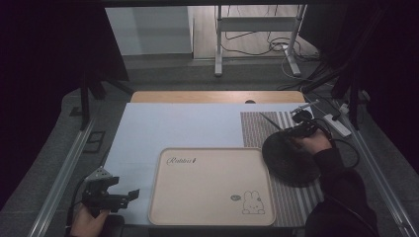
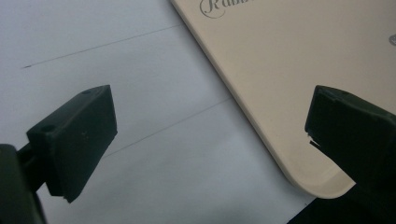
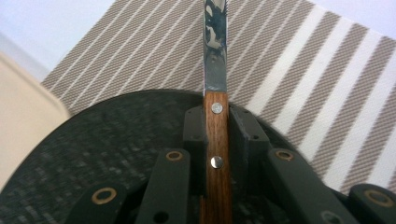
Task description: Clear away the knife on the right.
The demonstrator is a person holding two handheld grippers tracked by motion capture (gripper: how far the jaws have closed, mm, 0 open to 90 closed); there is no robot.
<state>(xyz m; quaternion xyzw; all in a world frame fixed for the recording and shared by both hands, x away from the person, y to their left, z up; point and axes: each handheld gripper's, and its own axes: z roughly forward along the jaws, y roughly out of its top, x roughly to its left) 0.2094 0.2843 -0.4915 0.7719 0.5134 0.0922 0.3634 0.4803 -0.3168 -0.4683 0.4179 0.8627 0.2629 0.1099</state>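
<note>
Right tongs at 3 o'clock, clenched on the wooden handle of a knife above a dark round mat on the striped placemat. Left tongs at 8 o'clock, released, just beside the beige tray on the surface.

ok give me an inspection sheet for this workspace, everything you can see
surface: pale blue sheet over a wooden table; striped mat at its right side
job's things: beige tray with a rabbit print, bare; round dark plate on the striped mat; knife with a wooden handle, blade pointing away over the mat
clutter: nothing seen
grippers: left gripper open, beside the tray's near left corner; right gripper shut on the knife handle, above the plate
cables: one trails from the right gripper; more on the floor beyond the table, by a power strip
surroundings: dark room, white desk frame at the back
</note>
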